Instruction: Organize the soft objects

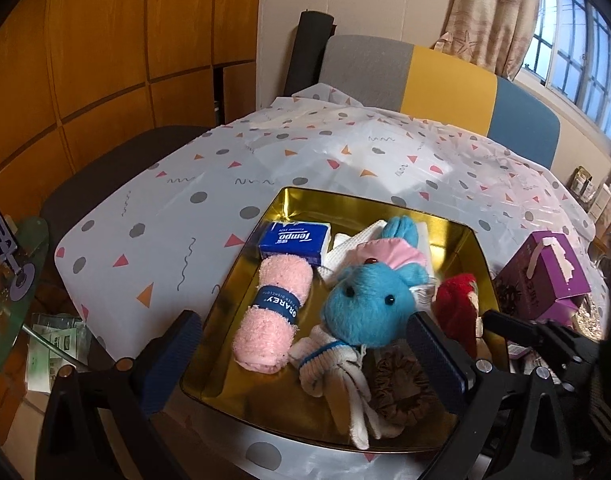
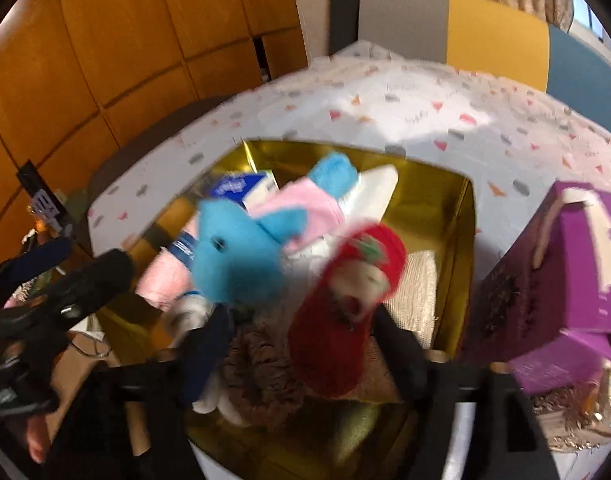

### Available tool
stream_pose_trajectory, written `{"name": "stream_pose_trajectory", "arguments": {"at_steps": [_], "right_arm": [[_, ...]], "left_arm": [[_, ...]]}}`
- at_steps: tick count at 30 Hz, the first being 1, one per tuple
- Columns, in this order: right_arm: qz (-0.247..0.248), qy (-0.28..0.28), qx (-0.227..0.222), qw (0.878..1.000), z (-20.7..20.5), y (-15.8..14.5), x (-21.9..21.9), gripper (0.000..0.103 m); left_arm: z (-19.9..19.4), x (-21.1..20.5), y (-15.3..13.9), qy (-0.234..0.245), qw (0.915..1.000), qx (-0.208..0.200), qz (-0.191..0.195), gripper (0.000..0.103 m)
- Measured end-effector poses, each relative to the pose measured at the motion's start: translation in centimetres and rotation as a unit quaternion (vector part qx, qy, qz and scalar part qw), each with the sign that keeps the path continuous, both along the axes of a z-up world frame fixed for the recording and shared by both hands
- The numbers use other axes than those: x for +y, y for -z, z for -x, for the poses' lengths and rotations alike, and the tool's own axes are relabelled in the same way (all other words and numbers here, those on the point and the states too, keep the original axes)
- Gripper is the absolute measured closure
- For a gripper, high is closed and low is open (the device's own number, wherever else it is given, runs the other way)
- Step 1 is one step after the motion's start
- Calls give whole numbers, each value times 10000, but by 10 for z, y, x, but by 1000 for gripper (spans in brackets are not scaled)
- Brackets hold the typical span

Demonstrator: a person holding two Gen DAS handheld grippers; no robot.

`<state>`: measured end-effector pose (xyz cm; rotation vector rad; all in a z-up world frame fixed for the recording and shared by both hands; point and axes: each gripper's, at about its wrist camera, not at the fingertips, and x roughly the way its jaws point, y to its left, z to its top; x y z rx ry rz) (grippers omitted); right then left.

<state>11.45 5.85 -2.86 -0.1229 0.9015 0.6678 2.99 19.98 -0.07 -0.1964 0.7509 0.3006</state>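
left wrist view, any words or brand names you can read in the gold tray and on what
"tempo" on the blue tissue pack at the far-left corner of the gold tray; it reads upside down.
"ORAREY" is what shows on the dark blue band around the pink rolled towel; the smaller print beside it is too small to read.
The purple box has dark print, too blurred to read.

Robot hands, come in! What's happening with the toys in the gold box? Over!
Left gripper open, hovering over blue bunny. Right gripper open around red plush. All soft things sit in gold tin. Purple box close beside. Over.
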Motion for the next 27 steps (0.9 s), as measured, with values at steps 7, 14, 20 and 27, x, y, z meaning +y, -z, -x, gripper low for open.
{"name": "stream_pose_trajectory", "arguments": {"at_steps": [7, 14, 20, 27], "right_arm": [[-46, 445, -813, 9957, 37, -33, -21, 24], [18, 1290, -1062, 9859, 50, -44, -48, 24], [83, 1755, -1086, 9784, 52, -41, -70, 24], [66, 1944, -1250, 9729, 57, -47, -82, 24]], "left_arm": [[7, -8, -11, 45, 9999, -132, 6, 0], [15, -20, -19, 119, 9997, -224, -70, 0], [20, -26, -18, 151, 9996, -203, -96, 0], [22, -34, -16, 222, 9995, -173, -170, 0]]}}
